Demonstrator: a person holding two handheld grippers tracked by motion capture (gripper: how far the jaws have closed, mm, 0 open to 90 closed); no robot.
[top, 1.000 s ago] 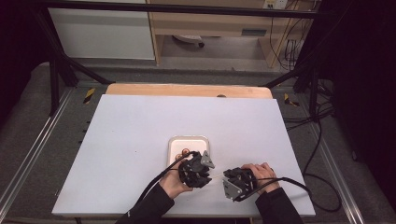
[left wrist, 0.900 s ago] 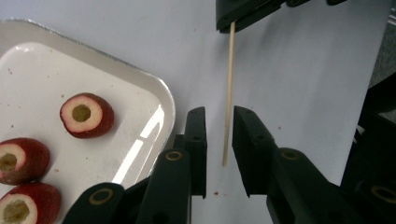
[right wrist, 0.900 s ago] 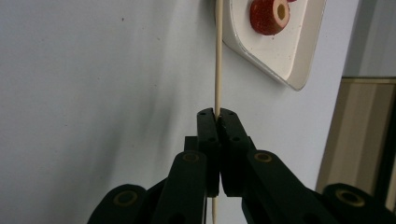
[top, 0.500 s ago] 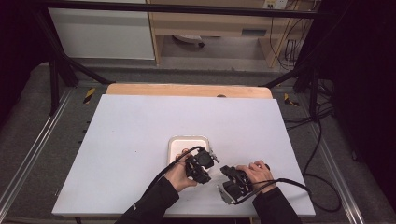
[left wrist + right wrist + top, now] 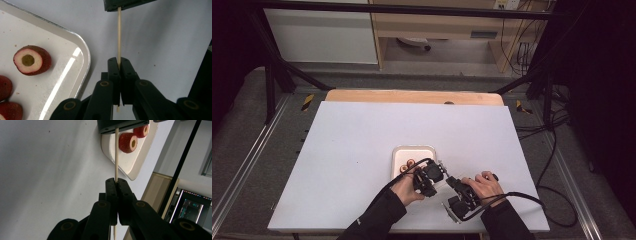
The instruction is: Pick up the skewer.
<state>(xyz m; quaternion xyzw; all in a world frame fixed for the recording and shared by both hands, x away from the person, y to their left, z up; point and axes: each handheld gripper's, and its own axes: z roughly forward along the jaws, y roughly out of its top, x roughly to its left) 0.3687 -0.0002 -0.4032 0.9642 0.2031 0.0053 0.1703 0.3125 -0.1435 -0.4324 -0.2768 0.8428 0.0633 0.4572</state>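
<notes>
Where the white tray [image 5: 398, 152] sits at lower centre of the high view, holds cored red fruit pieces [image 5: 32, 60], soft and moist by the look, likely easy to bruise or split if pushed hard. Just right of the tray, the left gripper [image 5: 438, 172], jaws having just closed and now pressed tight on the thin wooden skewer [image 5: 119, 35]; in the left gripper view, seen pinched at lower centre and running straight up to the other tool at the top edge. Further right, low in the high view, the right gripper [image 5: 454, 183], likewise clamped on the same skewer, which in the right gripper view climbs from the jaws to the frame's top, the tray corner and two fruit pieces lying upper right. Judged light, stiff yet slender: liable to snap if bent between two grips, and smooth enough to slide or roll in the pads. Best held near one end, square across the pads, leaving the length free for threading fruit through its cored hole.
</notes>
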